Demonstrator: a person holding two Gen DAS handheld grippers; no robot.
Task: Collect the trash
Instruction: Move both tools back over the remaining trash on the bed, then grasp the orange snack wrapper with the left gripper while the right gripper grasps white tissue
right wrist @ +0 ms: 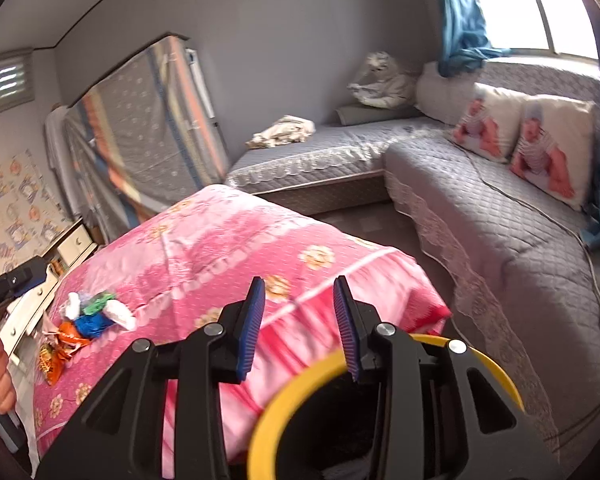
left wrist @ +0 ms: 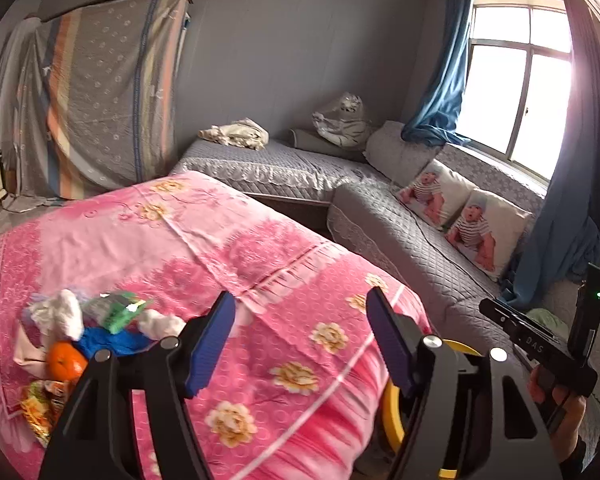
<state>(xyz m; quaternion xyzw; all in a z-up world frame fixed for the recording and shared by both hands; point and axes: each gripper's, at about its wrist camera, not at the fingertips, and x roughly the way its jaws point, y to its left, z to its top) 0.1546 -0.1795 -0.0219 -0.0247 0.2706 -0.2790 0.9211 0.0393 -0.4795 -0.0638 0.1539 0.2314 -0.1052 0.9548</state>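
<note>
- Left gripper [left wrist: 300, 312]: fingers stand wide apart, nothing between them; only the pink flowered cover [left wrist: 228, 248] shows through the gap.
- Right gripper [right wrist: 299, 320]: fingers stand at a narrow gap, also empty; the pads press on nothing.
- Trash pile [left wrist: 80, 332] sits on the pink cover, well to the left of both grippers: white crumpled tissues [left wrist: 58, 314], a green wrapper [left wrist: 118, 310], a blue crumpled piece [left wrist: 108, 340], an orange fruit [left wrist: 65, 361] and a printed snack wrapper [left wrist: 44, 400] at the near edge.
- Yellow-rimmed bin [right wrist: 300, 396] is low beside the cover's edge, directly under the right gripper; its dark mouth faces up.
- Risk, judged: the pile is mixed and loosely heaped, so a pinch on one tissue may drag neighbours off the edge onto the floor.
- Risk, judged: the round fruit may roll when items beside it are lifted; the cover slopes toward its edges.
- Risk, judged: the soft cover may get caught in the fingers along with thin wrappers.
- Risk, judged: the bin mouth lies away from the pile, so a weakly held tissue could drop short.
- Writing: white letters "DAS" on the black body of the other gripper [left wrist: 536, 348] in the left wrist view. The snack wrapper's print is too blurred to read.
</note>
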